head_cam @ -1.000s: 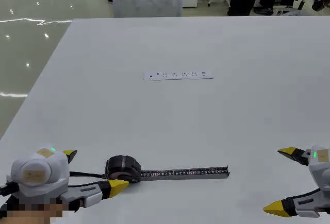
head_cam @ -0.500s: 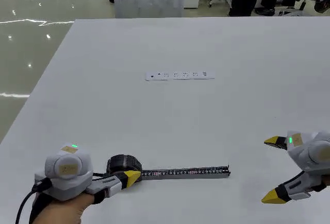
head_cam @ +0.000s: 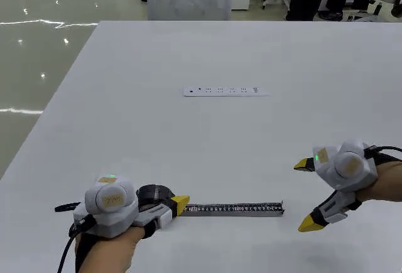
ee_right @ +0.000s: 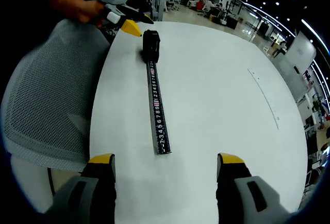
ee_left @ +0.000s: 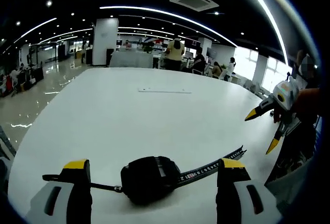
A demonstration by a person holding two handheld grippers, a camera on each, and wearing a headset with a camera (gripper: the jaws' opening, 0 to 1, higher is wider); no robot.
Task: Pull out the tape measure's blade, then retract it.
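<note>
A black tape measure lies on the white table near its front edge, its blade pulled out flat to the right. My left gripper is open and straddles the case, one yellow-tipped finger on each side, not closed on it. My right gripper is open, just right of the blade's end. In the right gripper view the blade's tip lies just ahead of the gap between the fingers, and the case and the left gripper are at the far end.
A white power strip lies mid-table. A grey chair stands at the far edge, with people beyond it. The tape's wrist strap trails left of the case. The table's left edge drops to a glossy floor.
My left gripper has moved right and now has the tape's case between its fingers. My right gripper has moved left and up, closer to the blade's end. The tape has stayed put.
</note>
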